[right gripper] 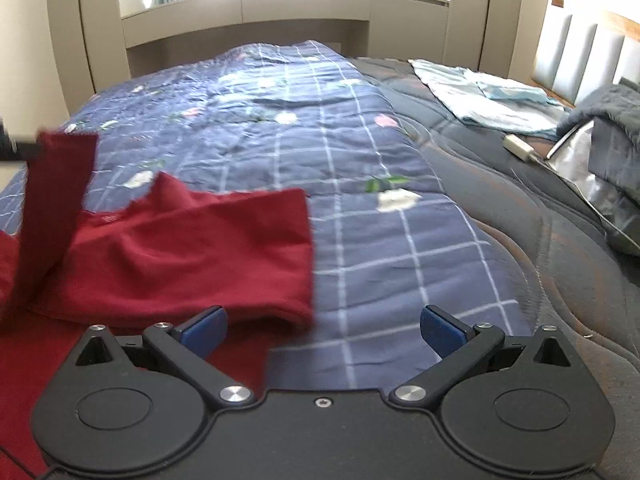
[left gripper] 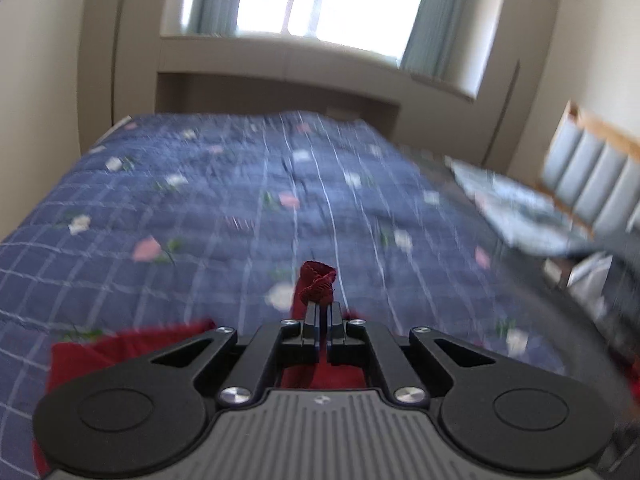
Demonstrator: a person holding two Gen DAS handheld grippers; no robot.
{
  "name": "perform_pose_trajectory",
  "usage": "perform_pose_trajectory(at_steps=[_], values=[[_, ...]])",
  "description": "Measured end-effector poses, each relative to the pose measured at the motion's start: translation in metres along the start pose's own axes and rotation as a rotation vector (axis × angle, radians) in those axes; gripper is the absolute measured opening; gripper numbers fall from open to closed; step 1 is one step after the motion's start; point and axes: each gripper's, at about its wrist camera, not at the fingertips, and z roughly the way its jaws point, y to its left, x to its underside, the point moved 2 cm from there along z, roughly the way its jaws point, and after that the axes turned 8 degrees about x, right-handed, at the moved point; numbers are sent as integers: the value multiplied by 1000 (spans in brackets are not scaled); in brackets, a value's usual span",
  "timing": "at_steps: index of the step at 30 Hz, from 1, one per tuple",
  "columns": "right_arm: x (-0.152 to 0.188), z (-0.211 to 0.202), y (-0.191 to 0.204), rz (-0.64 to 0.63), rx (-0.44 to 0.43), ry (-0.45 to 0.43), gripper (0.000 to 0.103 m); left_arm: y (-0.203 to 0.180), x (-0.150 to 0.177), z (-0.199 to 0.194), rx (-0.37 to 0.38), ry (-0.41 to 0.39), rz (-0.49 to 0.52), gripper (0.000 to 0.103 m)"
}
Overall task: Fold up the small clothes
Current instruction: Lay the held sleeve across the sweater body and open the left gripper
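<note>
A bed under a blue checked floral quilt (right gripper: 352, 184) carries a dark red garment (right gripper: 192, 256) near its front-left edge, one strip lifted at the left. A pale blue folded cloth (right gripper: 480, 96) lies toward the far-right corner. The left gripper (left gripper: 322, 320) has its jaws closed on a bunched red hem. The right gripper (right gripper: 322, 330) has its jaws spread wide, gripping nothing, just above the garment's near edge.

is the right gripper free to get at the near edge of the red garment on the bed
Probably yes. The right gripper is open and empty, and the red garment lies flat just ahead on the bedspread, its near hem by the gripper's left finger. Nothing sits between them.
</note>
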Motion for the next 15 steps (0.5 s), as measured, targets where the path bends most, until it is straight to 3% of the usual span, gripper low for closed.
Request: perform_pose_trajectory(at_steps=[5,10,12,14,15], values=[[-3,16,-14,-8,-9,6,102,-32,44,35,-19,93,55,2],[-13,24,-17,-21,-38,-9,102,-37,58,39,-10,150,36,6],[-17,26,-15,-26,-51,-19,102,-36,60,38,4,172,29,16],[-21,27,-10,-30,-59,-25,102,-34,63,37,24,200,14,41],[-22,27,-8,-30,-61,-25,102,-33,64,36,22,207,7,48]])
